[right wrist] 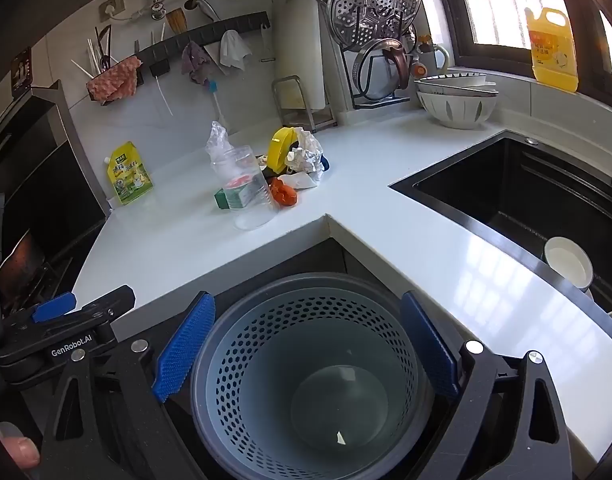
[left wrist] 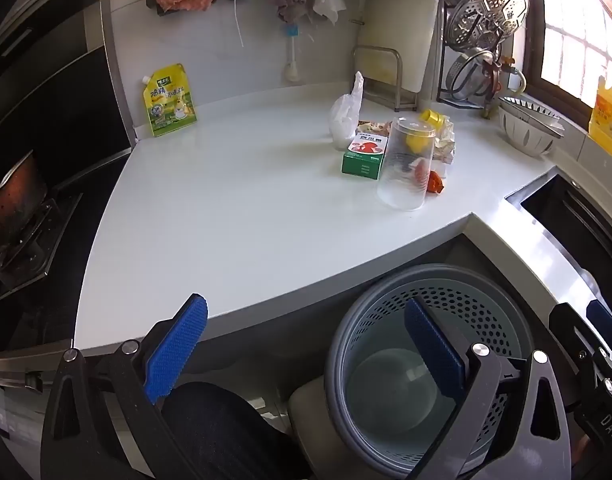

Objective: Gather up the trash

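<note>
Both grippers gape fully and hold nothing: left gripper over the counter edge, right gripper above the bin, which stands on the floor in the counter's inner corner. Bin contents: small scraps only. On the counter, left to right: yellow pouch at the wall, then the trash cluster of plastic bag, green box, clear cup, crumpled wrappers. Sink lies right.

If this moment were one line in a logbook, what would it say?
left claw: open, empty | right claw: open, empty | trash pile: untouched on counter | bin: below, nearly empty
</note>
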Demonstrator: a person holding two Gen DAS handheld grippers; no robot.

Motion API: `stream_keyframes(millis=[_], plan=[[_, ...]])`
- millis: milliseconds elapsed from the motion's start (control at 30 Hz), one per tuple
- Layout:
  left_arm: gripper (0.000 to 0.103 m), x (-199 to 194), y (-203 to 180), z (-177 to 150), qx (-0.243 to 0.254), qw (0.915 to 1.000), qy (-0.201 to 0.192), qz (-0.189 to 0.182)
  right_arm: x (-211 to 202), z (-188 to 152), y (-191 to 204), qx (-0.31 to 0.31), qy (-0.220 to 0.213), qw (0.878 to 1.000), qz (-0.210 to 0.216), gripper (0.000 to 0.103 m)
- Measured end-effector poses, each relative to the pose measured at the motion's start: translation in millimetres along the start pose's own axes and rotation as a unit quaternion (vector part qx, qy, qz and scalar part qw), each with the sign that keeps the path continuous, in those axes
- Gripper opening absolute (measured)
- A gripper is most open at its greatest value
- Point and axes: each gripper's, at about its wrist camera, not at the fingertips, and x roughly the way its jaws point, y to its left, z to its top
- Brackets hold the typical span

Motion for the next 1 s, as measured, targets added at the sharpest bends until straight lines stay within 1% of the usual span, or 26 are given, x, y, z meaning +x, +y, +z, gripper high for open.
stream_keyframes(millis=[67,333,533,767,800,867,900,933,1000], plan=[[0.097,-0.1,-0.1,0.0,-0.001,1.0000,0.001,-0.004,-0.6,0.2,-0.2,0.001,0.000,1.000,0.000,0.089],[0.097,-3.7,0.6,1.9,0.003,0.9999,-0.009,0.003,-2.4,0.4,-0.1,0.000,-0.003,1.000,0.001,0.089],[0.097,-11.2,0.2,0.1,0.003,0.9999,-0.010,-0.004,-2.7,-1.6,-2.4,0.001,-0.005,1.000,0.002,0.090],[0.097,-13.2,1.2,0.1,0.000,0.9999,-0.013,-0.002,-7.0,0.3,0.5,0.002,-0.006,1.000,0.002,0.089],[0.097,-13.2,1.6,0.3,-0.001,0.9999,-0.013,-0.001,-6.4,1.8,3.3,-0.005,-0.007,1.000,-0.009,0.090],[0.097,-12.8,1.6,0.1,-0.002,0.9999,-0.013,0.001,-6.3,1.9,3.3,0.002,-0.007,1.000,0.003,0.090],[0.097,-12.6,1.7,0.1,-0.002,0.9999,-0.013,0.002,-9.5,-0.5,0.0,0.015,-0.013,1.000,0.020,0.090],[0.097,-12.2,1.8,0.2,-0.002,0.9999,-0.012,0.003,-11.1,-2.3,0.0,0.013,-0.012,1.000,0.017,0.089],[0.097,-11.3,1.6,0.3,-0.002,0.9999,-0.011,0.003,-9.5,2.5,3.2,0.002,-0.011,1.000,-0.004,0.089]])
